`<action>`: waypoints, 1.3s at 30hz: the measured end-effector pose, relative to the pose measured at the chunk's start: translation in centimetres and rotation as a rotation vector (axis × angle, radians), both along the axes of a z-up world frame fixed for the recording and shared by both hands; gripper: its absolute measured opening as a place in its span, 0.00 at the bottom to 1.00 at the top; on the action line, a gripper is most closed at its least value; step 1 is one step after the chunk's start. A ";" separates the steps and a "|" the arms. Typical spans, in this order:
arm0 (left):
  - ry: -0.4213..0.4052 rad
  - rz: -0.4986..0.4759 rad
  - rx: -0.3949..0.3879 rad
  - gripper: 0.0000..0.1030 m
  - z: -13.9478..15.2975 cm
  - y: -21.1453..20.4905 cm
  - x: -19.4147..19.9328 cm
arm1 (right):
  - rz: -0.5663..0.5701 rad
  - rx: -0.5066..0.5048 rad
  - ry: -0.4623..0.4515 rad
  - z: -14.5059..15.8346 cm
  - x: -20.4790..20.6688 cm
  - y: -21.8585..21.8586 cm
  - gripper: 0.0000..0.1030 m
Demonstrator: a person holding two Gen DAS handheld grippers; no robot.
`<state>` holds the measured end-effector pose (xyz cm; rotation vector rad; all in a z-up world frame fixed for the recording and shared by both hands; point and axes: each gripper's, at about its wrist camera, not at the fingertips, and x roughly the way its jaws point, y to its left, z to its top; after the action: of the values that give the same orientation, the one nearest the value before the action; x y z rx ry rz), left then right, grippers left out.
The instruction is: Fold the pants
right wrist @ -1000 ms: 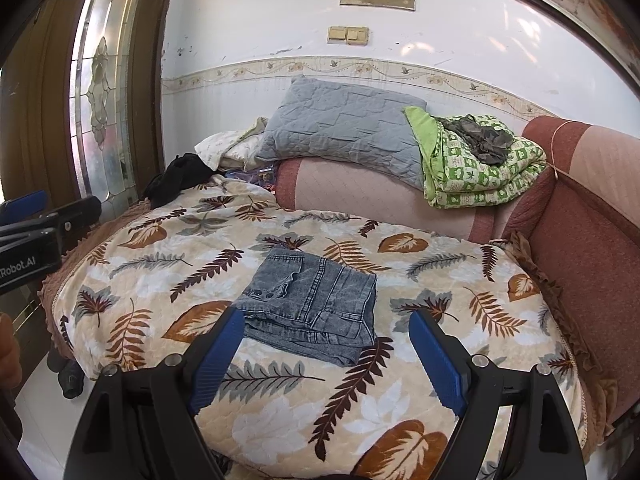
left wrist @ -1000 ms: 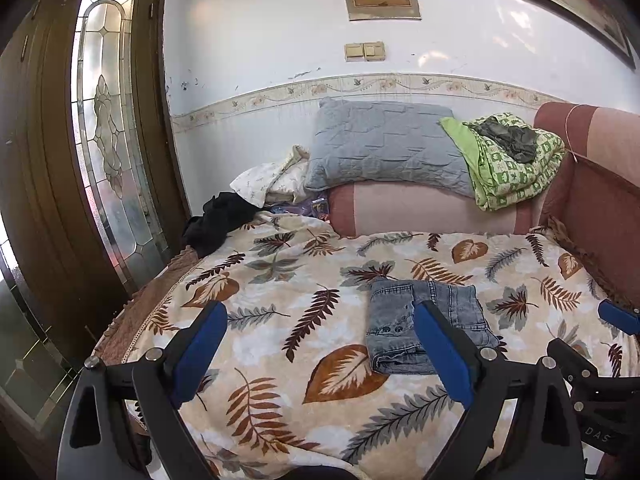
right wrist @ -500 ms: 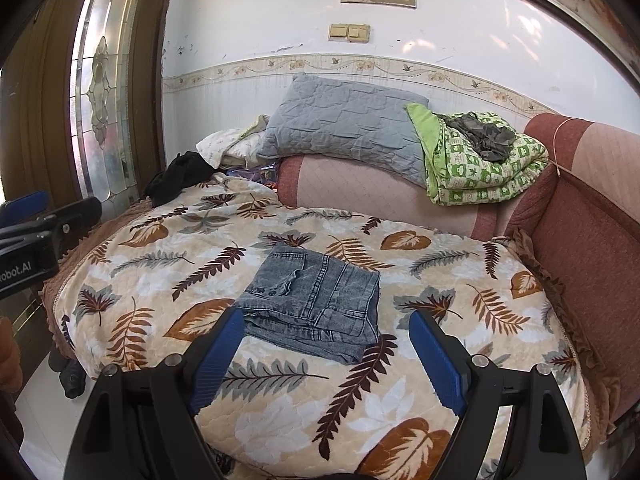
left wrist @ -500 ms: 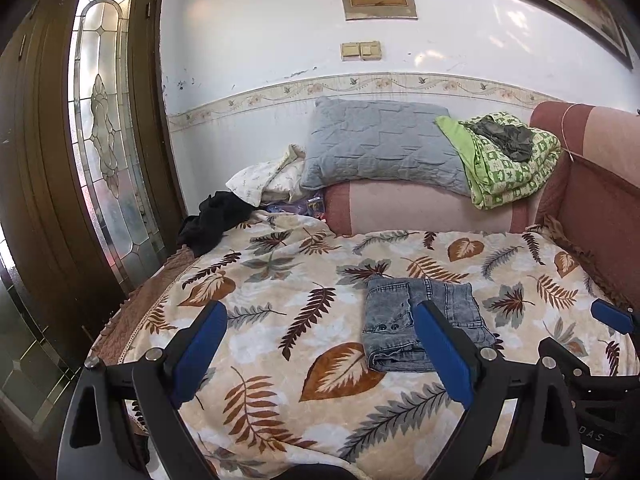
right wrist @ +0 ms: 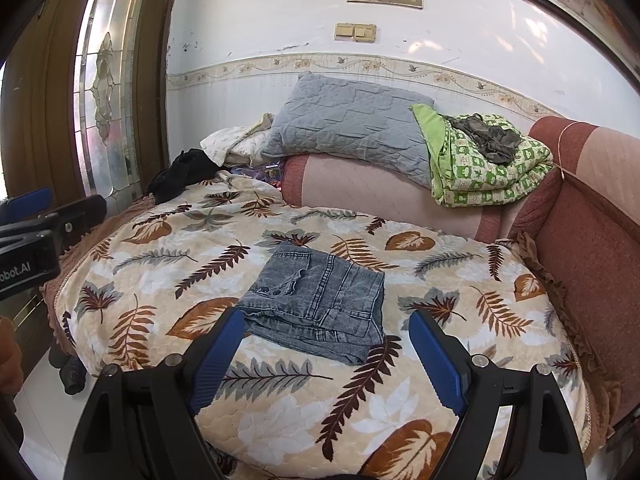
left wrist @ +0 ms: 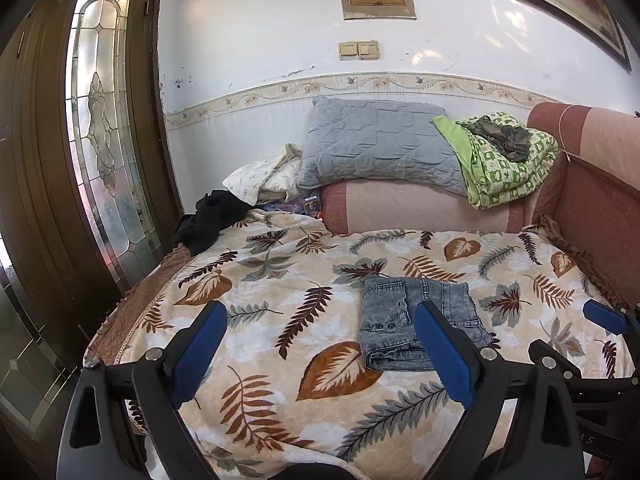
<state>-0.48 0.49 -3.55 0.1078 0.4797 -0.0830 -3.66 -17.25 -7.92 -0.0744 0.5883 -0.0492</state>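
Grey-blue denim pants (left wrist: 404,320) (right wrist: 316,300) lie folded into a compact rectangle on the leaf-print bedspread (left wrist: 280,312) (right wrist: 168,264), near the middle of the bed. My left gripper (left wrist: 324,320) is held back from the bed, open with blue pads wide apart and nothing between them; the pants lie ahead, partly hidden by its right finger (left wrist: 440,348). My right gripper (right wrist: 326,324) is also open and empty, hovering just short of the pants' near edge. The right gripper's side (left wrist: 600,320) shows at the right of the left wrist view, the left gripper's side (right wrist: 36,236) at the left of the right wrist view.
A pink bolster (left wrist: 420,208), grey pillow (left wrist: 380,148) and folded green blanket (left wrist: 504,164) line the wall. Black clothing (left wrist: 208,220) sits at the bed's far left corner. A red padded rail (right wrist: 580,240) runs along the right. A glass-paned wooden door (left wrist: 100,140) stands left.
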 end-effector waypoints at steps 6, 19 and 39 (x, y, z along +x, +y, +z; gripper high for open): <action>0.005 -0.001 -0.004 0.92 0.0 0.0 0.1 | 0.001 -0.002 0.002 -0.1 0.1 0.1 0.84; 0.014 -0.004 -0.004 0.92 -0.5 0.0 0.5 | 0.010 -0.005 0.015 -0.6 0.7 0.4 0.84; 0.023 -0.020 0.005 0.92 -1.0 -0.6 1.1 | 0.018 -0.002 0.026 -1.1 1.7 0.5 0.84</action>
<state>0.65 -0.12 -4.58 0.1166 0.5016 -0.1031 -1.93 -16.72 -9.00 -0.0823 0.6133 -0.0315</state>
